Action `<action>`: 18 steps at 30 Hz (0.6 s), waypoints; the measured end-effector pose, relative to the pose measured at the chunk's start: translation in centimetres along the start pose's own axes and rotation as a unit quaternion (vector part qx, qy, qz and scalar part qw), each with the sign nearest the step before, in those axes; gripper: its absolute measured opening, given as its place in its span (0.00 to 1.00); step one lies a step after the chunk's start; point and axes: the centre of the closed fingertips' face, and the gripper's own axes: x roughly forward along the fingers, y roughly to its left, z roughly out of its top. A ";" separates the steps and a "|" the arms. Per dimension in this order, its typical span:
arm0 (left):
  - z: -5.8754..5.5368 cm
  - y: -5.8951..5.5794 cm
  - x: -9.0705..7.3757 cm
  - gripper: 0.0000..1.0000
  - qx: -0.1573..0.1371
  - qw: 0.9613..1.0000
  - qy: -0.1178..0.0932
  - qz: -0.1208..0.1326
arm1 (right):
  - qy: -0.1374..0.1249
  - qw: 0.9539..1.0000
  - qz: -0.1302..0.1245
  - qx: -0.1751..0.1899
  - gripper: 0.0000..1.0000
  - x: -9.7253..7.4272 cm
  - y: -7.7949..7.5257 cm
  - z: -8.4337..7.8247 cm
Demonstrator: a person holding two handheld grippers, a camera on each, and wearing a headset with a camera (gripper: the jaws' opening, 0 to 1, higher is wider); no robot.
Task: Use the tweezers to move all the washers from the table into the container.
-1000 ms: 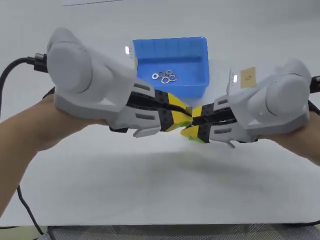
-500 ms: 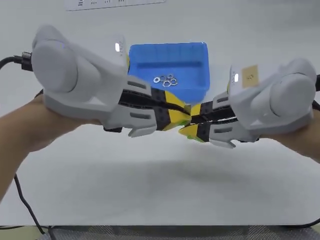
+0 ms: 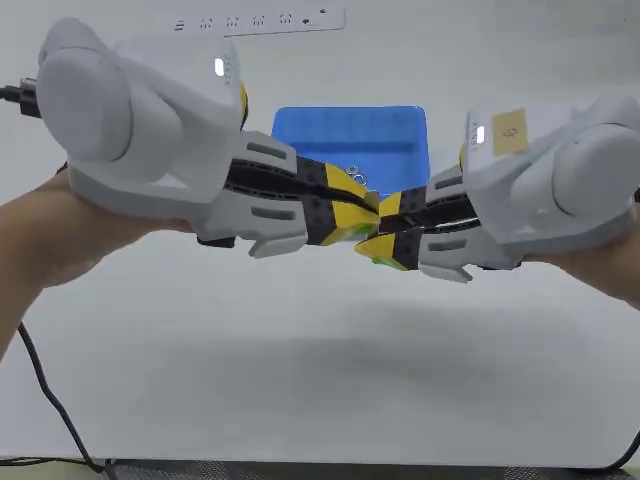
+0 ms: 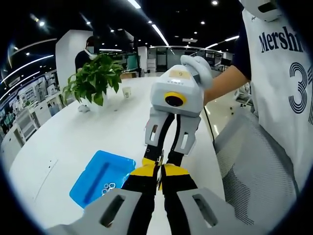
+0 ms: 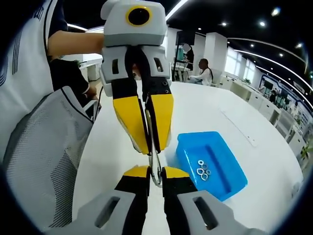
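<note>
My left gripper (image 3: 368,212) and right gripper (image 3: 368,243) meet tip to tip above the white table, just in front of the blue container (image 3: 300,130). Thin metal tweezers (image 5: 154,159) run between them. One end sits between the left gripper's (image 5: 151,147) yellow jaws, and the rounded end sits between the right gripper's (image 5: 155,172) jaws. Both grippers look shut on the tweezers. Several washers (image 5: 202,169) lie together inside the container (image 5: 225,176). In the head view the washers (image 3: 356,178) are partly hidden behind the jaws. The left gripper view shows the right gripper (image 4: 160,159) facing my left gripper (image 4: 160,170).
A white power strip (image 3: 260,20) lies at the table's far edge. A black cable (image 3: 40,390) trails off the near left. A potted plant (image 4: 95,78) stands further along the table. A mesh chair (image 5: 49,147) is behind me.
The head camera has tilted, so the container sits lower in the picture. The grippers stay tip to tip and now cover more of the washers.
</note>
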 end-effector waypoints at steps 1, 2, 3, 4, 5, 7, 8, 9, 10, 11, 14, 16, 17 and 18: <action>0.2 0.2 -0.2 0.07 0.001 1.000 -0.003 0.000 | 0.001 1.000 -0.003 -0.008 0.10 -0.1 -0.2 0.3; 0.4 0.4 -0.3 0.07 0.002 1.000 -0.005 0.001 | 0.002 1.000 -0.005 -0.012 0.10 -0.1 -0.4 0.5; 0.6 0.6 -0.5 0.07 0.005 1.000 -0.006 0.001 | 0.004 1.000 -0.006 -0.016 0.10 -0.2 -0.7 0.7; 0.7 0.9 -0.6 0.07 0.008 1.000 -0.008 0.002 | 0.003 1.000 -0.008 -0.019 0.10 -0.2 -0.9 0.9; 0.9 1.2 -0.7 0.07 0.011 1.000 -0.009 0.004 | 0.002 1.000 -0.010 -0.020 0.10 -0.3 -1.2 1.1; 1.2 1.7 -0.9 0.07 0.015 1.000 -0.010 0.007 | 0.000 1.000 -0.013 -0.021 0.10 -0.3 -1.9 1.4; 1.3 2.1 -0.9 0.07 0.018 1.000 -0.011 0.008 | -0.001 1.000 -0.016 -0.022 0.10 -0.3 -2.3 1.6; 1.4 2.3 -0.9 0.07 0.019 1.000 -0.011 0.009 | -0.002 1.000 -0.017 -0.023 0.10 -0.3 -2.6 1.7; 1.5 2.7 -0.9 0.07 0.020 1.000 -0.011 0.010 | -0.001 1.000 -0.019 -0.024 0.10 -0.2 -3.0 1.8; 1.6 3.0 -0.9 0.07 0.021 1.000 -0.012 0.010 | -0.001 0.999 -0.020 -0.025 0.10 -0.2 -3.2 1.9; 1.8 4.0 -0.8 0.07 0.027 1.000 -0.012 0.012 | -0.002 0.999 -0.025 -0.027 0.10 0.0 -4.6 2.0; 1.9 4.5 -0.7 0.07 0.030 0.999 -0.011 0.012 | -0.005 0.999 -0.029 -0.027 0.10 0.0 -5.4 2.0; 1.9 5.1 -0.6 0.07 0.034 0.999 -0.009 0.012 | -0.005 0.999 -0.031 -0.026 0.10 0.0 -5.7 2.0; 1.9 5.3 -0.5 0.07 0.035 0.999 -0.009 0.011 | -0.004 0.999 -0.032 -0.027 0.10 0.1 -6.2 1.8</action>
